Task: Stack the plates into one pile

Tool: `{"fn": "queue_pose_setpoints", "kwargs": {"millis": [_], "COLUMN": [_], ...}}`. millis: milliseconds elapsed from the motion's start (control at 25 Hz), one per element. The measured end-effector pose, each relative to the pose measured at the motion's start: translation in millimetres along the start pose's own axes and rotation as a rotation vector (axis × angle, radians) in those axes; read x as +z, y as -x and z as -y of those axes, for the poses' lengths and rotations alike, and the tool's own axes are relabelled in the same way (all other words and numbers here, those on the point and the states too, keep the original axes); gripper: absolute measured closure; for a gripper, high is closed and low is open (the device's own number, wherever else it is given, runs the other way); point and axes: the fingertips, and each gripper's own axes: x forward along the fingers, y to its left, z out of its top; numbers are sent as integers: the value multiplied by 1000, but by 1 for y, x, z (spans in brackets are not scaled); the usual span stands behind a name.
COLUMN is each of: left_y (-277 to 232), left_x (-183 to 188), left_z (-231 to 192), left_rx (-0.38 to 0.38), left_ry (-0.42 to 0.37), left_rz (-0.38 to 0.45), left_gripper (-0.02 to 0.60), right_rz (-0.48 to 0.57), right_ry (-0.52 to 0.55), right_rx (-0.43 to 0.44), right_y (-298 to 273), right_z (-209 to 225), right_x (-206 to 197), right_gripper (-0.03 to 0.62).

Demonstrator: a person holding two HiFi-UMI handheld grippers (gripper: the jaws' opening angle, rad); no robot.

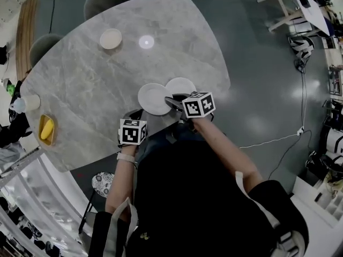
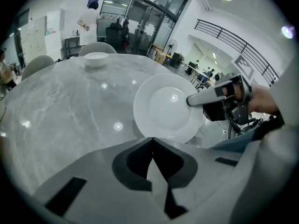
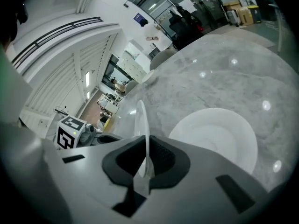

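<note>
White held plate point(image 1: 154, 98): the right hand-held gripper point(image 3: 147, 143) is clenched on its near rim, which shows edge-on between the pads in the right gripper view. A second white plate, the resting plate point(image 3: 217, 136), lies flat on the grey marble tabletop point(image 1: 80, 84) and serves as landmark.

In the head view the held plate sits just left of the resting plate, edges overlapping. It looks raised and tilted off the tabletop, its face turned toward the left gripper view.

Key relation: the resting plate lies right of the right hand-held gripper's jaws and a little ahead. The next move is likely a short carry rightward, level out, lay down on top. Plates are round, so there is no long axis to align.

The right hand is the nearer one. The left hand-held gripper point(image 2: 152, 141) is clenched on nothing, back at the tabletop's near edge, on the far side of the held plate from the resting plate. A pale bowl point(image 1: 111, 38) sits well apart from the resting plate, across the tabletop.

Unclear: whether the two rims touch, and how deep the pads bite. The resting plate can't be made out in the left gripper view. The person's torso hides the near tabletop edge.
</note>
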Motion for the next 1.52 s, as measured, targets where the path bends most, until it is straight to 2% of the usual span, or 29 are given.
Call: {"fn": "queue_pose_setpoints", "kwargs": {"millis": [400, 680, 1240, 1320, 1360, 1440, 1520], "left_y": [-31, -42, -54, -55, -55, -55, -56], "left_x": [22, 25, 33, 32, 32, 33, 35], "left_z": [59, 78, 102, 103, 103, 105, 106], "left_rx": [-36, -46, -57, -58, -58, -58, -57], "left_ry": [-71, -98, -107, -110, -110, -110, -111], "left_rz": [-29, -41, -49, -53, -54, -56, -56], "left_gripper": [575, 575, 575, 575, 575, 575, 575], "right_rz": [79, 124, 148, 136, 124, 92, 63], "right_ry": [-123, -191, -209, -197, -184, -145, -93], "right_rx": [-34, -66, -125, -136, -146, -174, -198], "right_y": [62, 80, 99, 99, 98, 99, 98], "right_z": [53, 79, 104, 106, 106, 107, 108], "right_x": [-10, -20, -27, -27, -27, -29, -31], "right_gripper": [562, 562, 558, 531, 496, 442, 415]}}
